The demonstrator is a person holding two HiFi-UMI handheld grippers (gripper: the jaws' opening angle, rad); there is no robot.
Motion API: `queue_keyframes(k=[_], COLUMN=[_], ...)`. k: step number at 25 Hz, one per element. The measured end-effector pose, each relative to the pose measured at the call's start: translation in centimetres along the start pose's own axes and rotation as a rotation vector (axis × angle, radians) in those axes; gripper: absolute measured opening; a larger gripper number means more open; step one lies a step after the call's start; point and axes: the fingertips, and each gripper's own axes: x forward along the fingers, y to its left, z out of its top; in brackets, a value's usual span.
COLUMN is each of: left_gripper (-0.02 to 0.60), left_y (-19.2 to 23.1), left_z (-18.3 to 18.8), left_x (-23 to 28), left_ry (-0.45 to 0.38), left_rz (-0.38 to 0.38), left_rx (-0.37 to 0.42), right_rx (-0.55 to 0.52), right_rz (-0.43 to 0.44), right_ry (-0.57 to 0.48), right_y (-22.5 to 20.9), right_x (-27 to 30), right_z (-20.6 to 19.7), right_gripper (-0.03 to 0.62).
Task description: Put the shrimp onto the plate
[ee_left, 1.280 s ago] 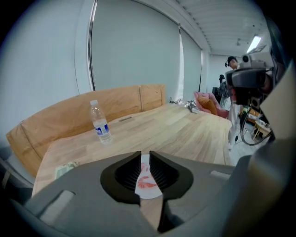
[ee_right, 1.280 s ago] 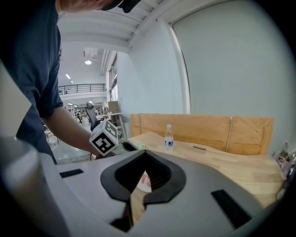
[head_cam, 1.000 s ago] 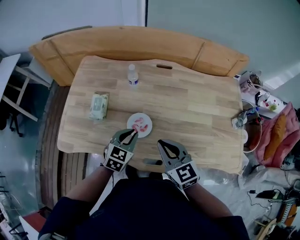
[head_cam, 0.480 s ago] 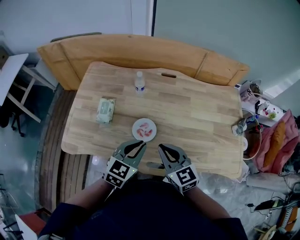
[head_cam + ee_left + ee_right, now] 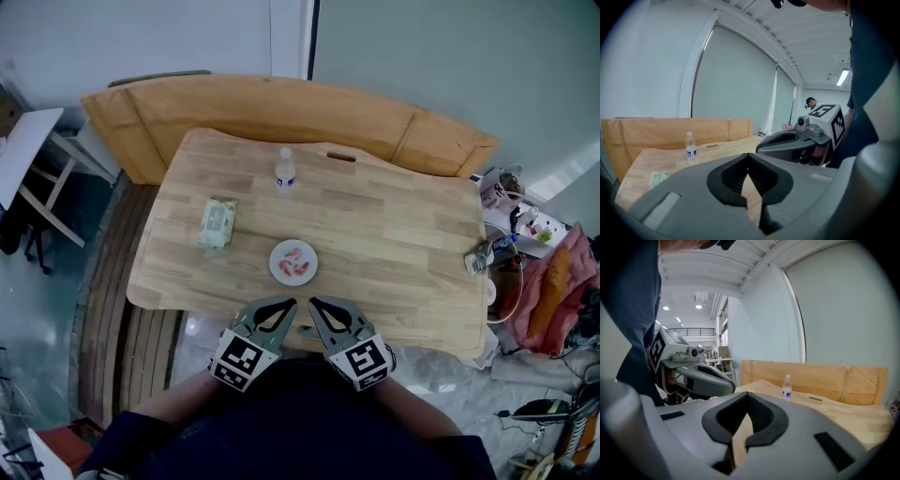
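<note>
Head view: the shrimp, small pink pieces, lie on the white plate on the table, near its front edge. The left gripper and right gripper hang side by side just off that edge. Each has its jaws pressed tip to tip, holding nothing. The plate lies straight ahead, slightly nearer the left gripper's line. The shrimps' long axes are too small to read. The task appears to be done.

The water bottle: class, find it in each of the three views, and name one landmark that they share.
Head view: the water bottle stands upper centre, near the far edge of the table.
Left gripper view: water bottle left of centre.
Right gripper view: water bottle right of centre.
Shared landmark: the wooden panel behind the table.
</note>
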Motion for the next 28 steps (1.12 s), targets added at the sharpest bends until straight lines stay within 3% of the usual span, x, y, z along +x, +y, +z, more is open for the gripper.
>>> queue_keyframes(k=[28], left_gripper=[0.006], left_y=[-1.4], left_z=[-0.9], left_x=[-0.4], left_ry=[0.003], left_rz=[-0.016], left_rx=[0.001], right_rx=[-0.006], right_rz=[0.04], right_ry=[-0.004], right_y=[0.9], right_x=[-0.6], right_z=[-0.1], right_gripper=[0.006])
